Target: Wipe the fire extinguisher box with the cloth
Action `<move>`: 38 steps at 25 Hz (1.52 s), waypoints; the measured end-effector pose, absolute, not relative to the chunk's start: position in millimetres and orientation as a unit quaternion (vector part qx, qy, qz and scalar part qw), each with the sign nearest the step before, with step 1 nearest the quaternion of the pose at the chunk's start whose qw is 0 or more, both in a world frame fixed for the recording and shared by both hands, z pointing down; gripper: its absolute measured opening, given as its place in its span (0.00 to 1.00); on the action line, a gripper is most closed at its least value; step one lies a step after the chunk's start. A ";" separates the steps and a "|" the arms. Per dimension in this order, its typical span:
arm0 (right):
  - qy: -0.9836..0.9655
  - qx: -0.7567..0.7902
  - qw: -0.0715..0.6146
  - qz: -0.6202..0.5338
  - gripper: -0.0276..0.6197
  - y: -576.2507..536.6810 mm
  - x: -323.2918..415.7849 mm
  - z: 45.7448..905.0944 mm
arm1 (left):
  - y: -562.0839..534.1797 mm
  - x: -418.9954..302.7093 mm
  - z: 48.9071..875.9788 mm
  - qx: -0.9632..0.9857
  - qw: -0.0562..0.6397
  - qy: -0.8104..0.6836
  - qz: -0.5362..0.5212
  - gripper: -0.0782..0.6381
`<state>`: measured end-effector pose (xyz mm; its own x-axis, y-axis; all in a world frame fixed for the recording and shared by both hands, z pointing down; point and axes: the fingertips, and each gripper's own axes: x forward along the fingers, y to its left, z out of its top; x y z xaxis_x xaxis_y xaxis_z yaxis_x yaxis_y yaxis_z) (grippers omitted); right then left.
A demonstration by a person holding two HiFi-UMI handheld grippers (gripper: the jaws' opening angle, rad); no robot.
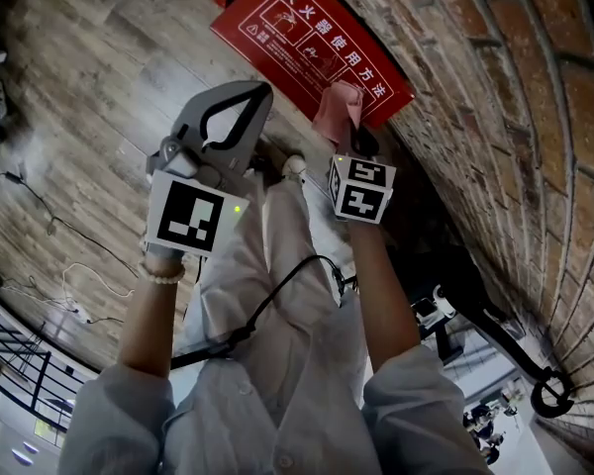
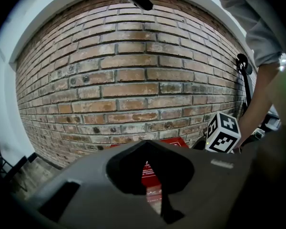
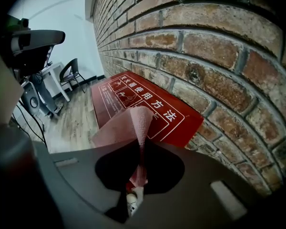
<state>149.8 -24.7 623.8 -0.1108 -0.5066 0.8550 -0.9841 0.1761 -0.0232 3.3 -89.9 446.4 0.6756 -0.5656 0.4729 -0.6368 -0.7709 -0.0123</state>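
Pink woven cloth [image 3: 117,128] pinched in right gripper [image 3: 140,143], near flat red fire extinguisher box [image 3: 174,120]; left gripper [image 2: 146,144] jaws together, empty.

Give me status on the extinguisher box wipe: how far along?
Done: the pink cloth is picked up, pinched in the right gripper. In hand: it is held over the red fire extinguisher box by the brick wall; contact isn't clear. Left: the wiping itself; no wiped streaks show. The left gripper is shut, empty.

We are looking at a pink cloth [image 1: 337,112], a red fire extinguisher box [image 1: 297,38] bearing white print, a red-brown brick wall [image 1: 505,97] and a grey-brown plank floor [image 1: 89,97].
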 end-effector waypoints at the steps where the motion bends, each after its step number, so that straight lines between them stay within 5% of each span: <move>1: -0.670 0.556 0.370 0.324 0.08 -23.2 152.5 624.2 | -89.9 4.2 446.7 0.912 0.077 -0.329 0.232 0.10; 23: -0.662 0.570 0.369 0.318 0.08 -6.6 177.6 622.6 | -82.7 15.1 437.4 0.916 0.063 -0.322 0.233 0.10; 38: -0.739 0.552 0.299 0.245 0.08 -45.3 166.2 489.3 | -76.3 -7.6 342.3 0.904 0.026 -0.363 0.223 0.10</move>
